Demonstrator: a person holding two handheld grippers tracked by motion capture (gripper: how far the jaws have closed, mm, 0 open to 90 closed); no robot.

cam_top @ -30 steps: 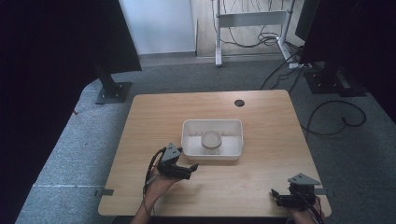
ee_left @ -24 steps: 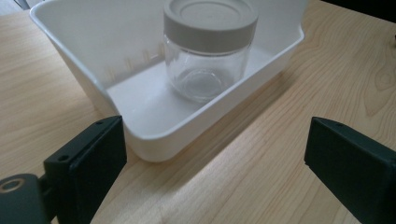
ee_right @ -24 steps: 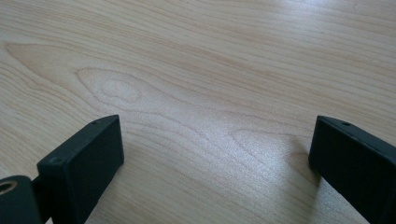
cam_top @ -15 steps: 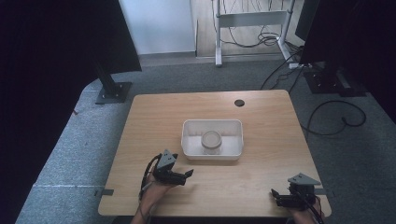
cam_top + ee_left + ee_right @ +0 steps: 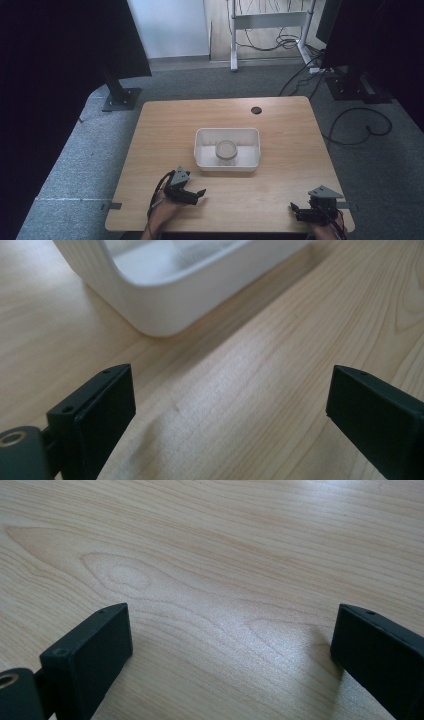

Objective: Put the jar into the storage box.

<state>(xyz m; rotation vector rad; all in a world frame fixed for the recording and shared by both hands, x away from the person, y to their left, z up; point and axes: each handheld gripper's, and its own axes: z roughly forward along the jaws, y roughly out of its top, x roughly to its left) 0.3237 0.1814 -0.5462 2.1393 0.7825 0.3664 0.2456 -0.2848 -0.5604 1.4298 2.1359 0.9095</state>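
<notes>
A white rectangular tray [image 5: 201, 150] sits at the middle of the wooden table [image 5: 165, 130], and a round clear lidded jar [image 5: 226, 150] stands inside it. My left gripper [image 5: 199, 194] rests low on the table just in front of the tray's near left corner, open, with bare wood between its jaws. In the left gripper view the tray's rounded corner [image 5: 165, 305] lies close ahead. My right gripper [image 5: 295, 211] lies at the table's near right corner, open and empty, pointing left over plain wood [image 5: 210, 580].
A small dark cable hole [image 5: 256, 110] marks the table's far side. Black monitor stands [image 5: 120, 97] and loose cables [image 5: 360, 125] lie on the grey carpet around the table. A white desk frame [image 5: 270, 20] stands behind.
My left gripper has drawn back from the tray toward the table's near edge and sunk lower. The right gripper has stayed put.
</notes>
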